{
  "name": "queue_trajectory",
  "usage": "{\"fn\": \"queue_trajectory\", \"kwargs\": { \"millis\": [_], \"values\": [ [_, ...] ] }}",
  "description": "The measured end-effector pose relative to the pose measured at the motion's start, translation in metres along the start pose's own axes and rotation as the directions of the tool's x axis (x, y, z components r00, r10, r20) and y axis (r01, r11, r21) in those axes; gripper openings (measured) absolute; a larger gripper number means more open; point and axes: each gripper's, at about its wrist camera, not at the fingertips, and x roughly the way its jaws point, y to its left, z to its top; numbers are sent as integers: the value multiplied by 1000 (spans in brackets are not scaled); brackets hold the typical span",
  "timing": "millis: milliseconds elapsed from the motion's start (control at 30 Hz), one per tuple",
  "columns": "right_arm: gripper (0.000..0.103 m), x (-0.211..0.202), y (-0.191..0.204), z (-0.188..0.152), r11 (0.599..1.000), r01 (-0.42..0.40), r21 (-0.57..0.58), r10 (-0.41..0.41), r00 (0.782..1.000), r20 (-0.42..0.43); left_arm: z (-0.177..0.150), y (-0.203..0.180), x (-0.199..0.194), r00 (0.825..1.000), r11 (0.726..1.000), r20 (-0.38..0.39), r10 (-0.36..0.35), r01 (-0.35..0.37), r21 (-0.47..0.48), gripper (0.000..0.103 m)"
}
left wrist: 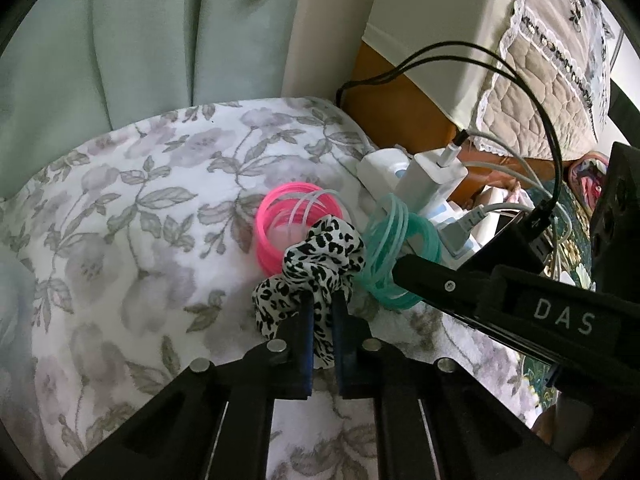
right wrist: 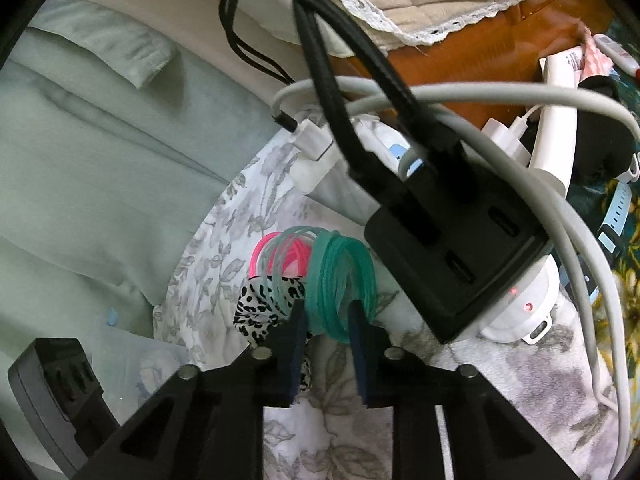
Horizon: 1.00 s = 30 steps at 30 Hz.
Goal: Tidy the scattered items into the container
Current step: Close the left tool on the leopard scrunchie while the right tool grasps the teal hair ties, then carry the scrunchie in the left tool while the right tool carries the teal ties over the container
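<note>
Left wrist: left gripper (left wrist: 322, 312) comes in low from the bottom edge, pointing up-frame over the floral blanket (left wrist: 120, 208); blue pads clamped tight on the scrunchie (left wrist: 316, 264).
Left tongs: closed, gripping the scrunchie; fabric bunched between the pads, the rest spilling out left and above.
Scrunchie: white with black leopard spots, crumpled, near the blanket's right edge, touching both ring stacks.
Pink rings (left wrist: 280, 228): neon stack just behind the scrunchie, a few clear loops mixed in.
Teal rings (left wrist: 392, 256): translucent stack right of the scrunchie, leaning against the white power strip (left wrist: 400, 172) at the blanket's edge.
Right gripper from the left cam (left wrist: 404, 268): black body enters from the right, tip at the teal rings.
Right wrist: right gripper (right wrist: 326, 320) points up-frame, fingers either side of the teal rings (right wrist: 344, 280).
Right tongs: partly closed around the teal stack; actual pinch contact can't be told.
Scrunchie from the right cam (right wrist: 260, 312): left of the left finger, pink rings (right wrist: 280, 256) behind it.
Clutter: black hub (right wrist: 456, 256) with black cables (right wrist: 320, 60) hangs just right of the rings; grey cords (right wrist: 500, 100) cross the frame.
Container: not visible in either view.
</note>
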Motion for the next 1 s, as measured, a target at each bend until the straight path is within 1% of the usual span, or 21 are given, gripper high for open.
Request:
{"fn": "queue_trajectory", "kwargs": {
  "millis": [67,267,467,533,800,1000],
  "values": [
    [16,-1,1,0,1000,-2,-2,2,1000,2,0,1,-5,1000,1000,10,2,-2,-3,6],
    [14,-9,9,-3,1000,-11,-18,11,1000,15,-1,4,-18,1000,1000,20,14,-14,-12,6],
    [14,-24,17,-5,999,-29,-39,30,999,34,-3,10,-38,999,999,51,18,-16,-33,6],
    [12,-29,21,-6,998,-36,-44,38,998,43,-4,13,-47,997,999,66,26,-23,-40,6],
    [11,-50,35,-9,996,-63,-68,68,995,73,-5,30,-86,989,993,132,69,-56,-99,6],
    [11,-65,53,-14,990,-95,-103,105,990,93,-8,45,-110,981,986,171,95,-69,-152,6]
  ]
}}
